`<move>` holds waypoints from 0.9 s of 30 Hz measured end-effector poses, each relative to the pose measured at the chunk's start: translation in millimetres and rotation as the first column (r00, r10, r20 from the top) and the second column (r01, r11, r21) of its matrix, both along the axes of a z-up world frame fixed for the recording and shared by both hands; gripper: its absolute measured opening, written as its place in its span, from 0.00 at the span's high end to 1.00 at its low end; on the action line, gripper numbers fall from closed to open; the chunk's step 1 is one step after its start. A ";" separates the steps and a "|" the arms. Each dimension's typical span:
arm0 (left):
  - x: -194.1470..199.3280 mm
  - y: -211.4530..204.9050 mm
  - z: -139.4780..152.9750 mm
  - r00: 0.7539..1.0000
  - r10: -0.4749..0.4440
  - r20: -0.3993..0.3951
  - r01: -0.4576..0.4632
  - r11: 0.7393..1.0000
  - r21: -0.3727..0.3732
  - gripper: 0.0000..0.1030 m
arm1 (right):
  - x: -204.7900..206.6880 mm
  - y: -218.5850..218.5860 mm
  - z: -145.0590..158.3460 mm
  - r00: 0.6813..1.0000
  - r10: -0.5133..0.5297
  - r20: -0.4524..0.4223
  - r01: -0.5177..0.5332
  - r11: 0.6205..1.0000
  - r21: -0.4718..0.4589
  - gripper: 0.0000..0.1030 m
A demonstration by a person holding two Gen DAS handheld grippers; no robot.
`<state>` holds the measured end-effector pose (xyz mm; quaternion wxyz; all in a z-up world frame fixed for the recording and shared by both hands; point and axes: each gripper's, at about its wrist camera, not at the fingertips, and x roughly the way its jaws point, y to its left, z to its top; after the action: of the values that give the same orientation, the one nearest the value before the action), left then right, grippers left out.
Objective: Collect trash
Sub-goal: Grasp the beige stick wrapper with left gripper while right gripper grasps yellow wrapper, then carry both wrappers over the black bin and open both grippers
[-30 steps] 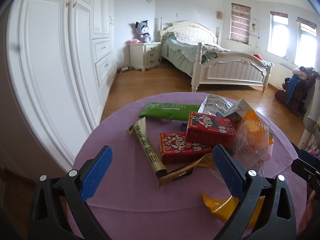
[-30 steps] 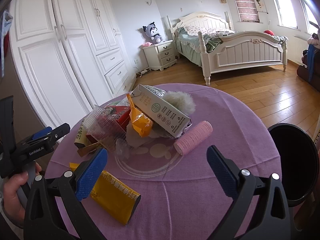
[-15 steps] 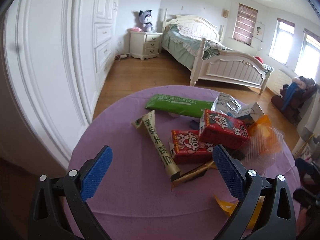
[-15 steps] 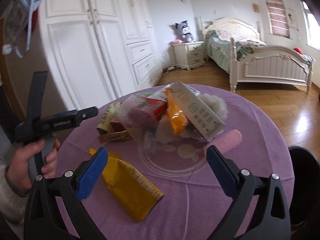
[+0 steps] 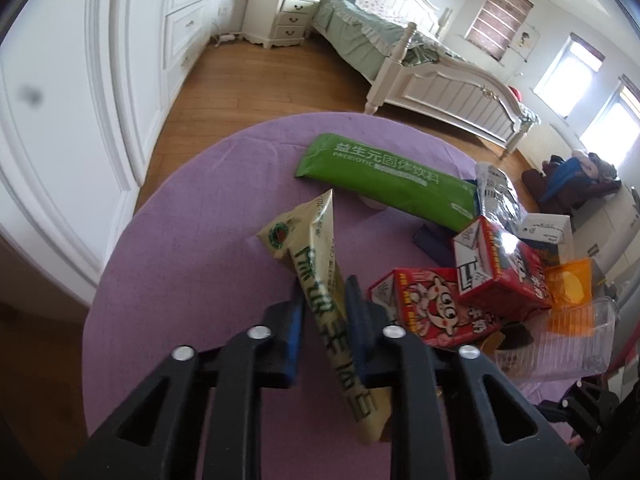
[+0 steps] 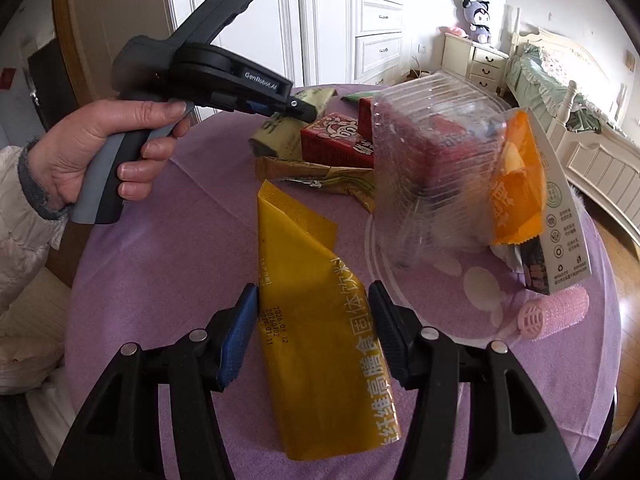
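The left claw (image 5: 323,316) is closing its jaws on a long beige sachet (image 5: 320,276); the blue pads (image 5: 294,320) sit against both sides of it, pinching it near its middle. The sachet lies on the purple surface (image 5: 180,272), its wide end pointing to the far side. Just right of it sit two red drink cartons (image 5: 432,304), one leaning on the other. Farther off lies a green packet (image 5: 384,180), and at the right edge a clear plastic tray (image 5: 560,344) with an orange wrapper (image 5: 568,292) behind it.

The right claw (image 6: 312,336) is also closing, with a yellow packet (image 6: 316,320) lying flat between its jaws. Both pads look just beside the packet's edges, but whether they press it I cannot tell. Beyond the packet lies a crumpled gold wrapper (image 6: 320,178), then the cartons. The clear tray stands to the right, an upright white box (image 6: 560,216) behind it, and a pink hair roller (image 6: 554,312) near the right rim. At the far left, a hand (image 6: 100,148) grips the other claw's handle.
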<state>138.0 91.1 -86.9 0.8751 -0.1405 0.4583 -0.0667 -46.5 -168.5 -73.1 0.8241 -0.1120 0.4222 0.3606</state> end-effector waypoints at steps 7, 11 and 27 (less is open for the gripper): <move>-24.4 4.3 18.2 0.993 0.028 0.115 -0.022 0.998 -0.051 0.94 | -4.7 -32.4 5.7 0.998 -0.041 -0.039 0.045 0.992 0.120 0.54; -56.2 -22.0 66.4 0.969 -0.004 0.245 0.012 0.999 -0.033 0.94 | -14.6 -67.8 16.8 0.995 -0.077 -0.058 0.091 0.955 0.283 0.54; -38.6 -389.3 81.7 0.746 -0.605 0.279 0.656 0.741 -0.145 0.94 | -45.8 -344.5 -13.2 0.621 -0.759 -0.194 0.724 0.460 0.514 0.53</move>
<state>99.4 -298.1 -5.2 0.8210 -0.0702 0.3707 -0.4286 -92.4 -513.0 -86.3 0.9055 0.3112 0.2805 0.0670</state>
